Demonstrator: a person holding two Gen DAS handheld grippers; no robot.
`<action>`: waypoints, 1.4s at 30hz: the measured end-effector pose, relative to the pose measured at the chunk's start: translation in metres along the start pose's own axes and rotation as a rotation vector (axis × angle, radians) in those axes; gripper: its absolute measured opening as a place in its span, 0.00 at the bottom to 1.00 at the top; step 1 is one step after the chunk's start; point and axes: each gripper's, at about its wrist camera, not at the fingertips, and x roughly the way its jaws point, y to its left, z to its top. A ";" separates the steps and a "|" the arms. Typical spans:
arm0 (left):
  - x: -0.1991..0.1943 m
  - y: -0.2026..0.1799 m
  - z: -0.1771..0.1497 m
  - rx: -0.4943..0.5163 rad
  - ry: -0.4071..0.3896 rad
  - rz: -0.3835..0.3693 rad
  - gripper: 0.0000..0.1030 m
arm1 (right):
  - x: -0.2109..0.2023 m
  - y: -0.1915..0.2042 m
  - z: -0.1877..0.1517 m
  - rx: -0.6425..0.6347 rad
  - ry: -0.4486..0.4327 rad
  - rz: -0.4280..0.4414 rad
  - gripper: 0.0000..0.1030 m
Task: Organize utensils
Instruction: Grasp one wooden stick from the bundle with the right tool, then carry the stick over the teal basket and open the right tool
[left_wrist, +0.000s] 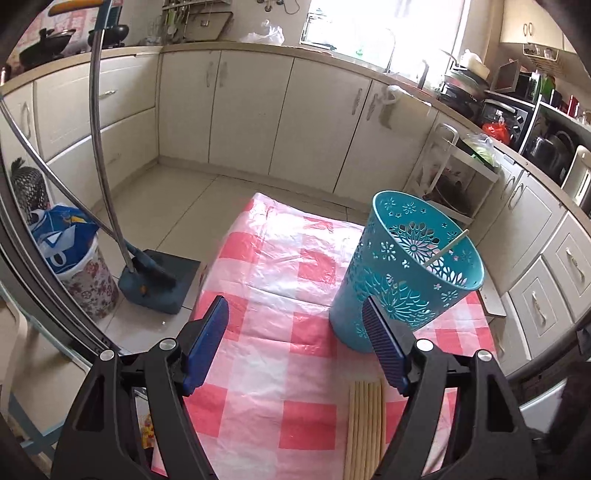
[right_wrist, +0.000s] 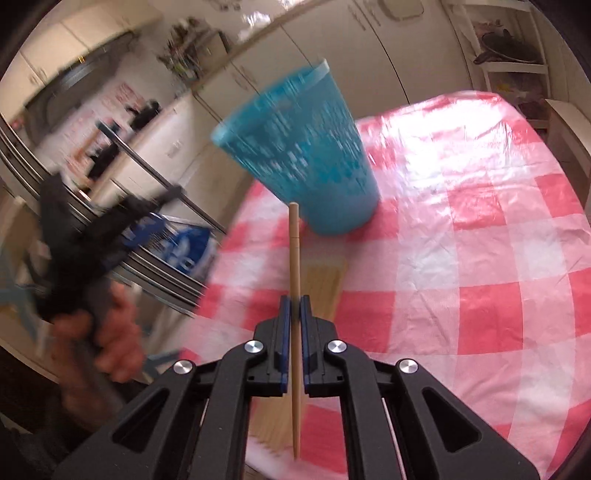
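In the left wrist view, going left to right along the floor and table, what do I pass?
Flowered bin with blue bag → dustpan and brush → checked tablecloth → teal basket holding one chopstick.

Left claw (left_wrist: 295, 354) open beside teal basket (left_wrist: 406, 273).

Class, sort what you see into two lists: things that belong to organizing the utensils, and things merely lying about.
Belongs to the job:
held chopstick
chopstick bundle
teal basket
right tool
left tool

Lying about:
dustpan
broom
floral bin
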 end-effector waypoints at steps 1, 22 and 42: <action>0.000 0.000 0.000 -0.001 0.003 0.000 0.69 | -0.012 0.006 0.006 0.008 -0.038 0.028 0.06; 0.006 0.018 0.002 -0.067 0.079 -0.002 0.69 | -0.048 0.101 0.138 -0.245 -0.300 -0.122 0.06; -0.025 -0.037 -0.012 0.158 -0.033 0.069 0.79 | 0.019 0.071 0.120 -0.219 -0.216 -0.354 0.34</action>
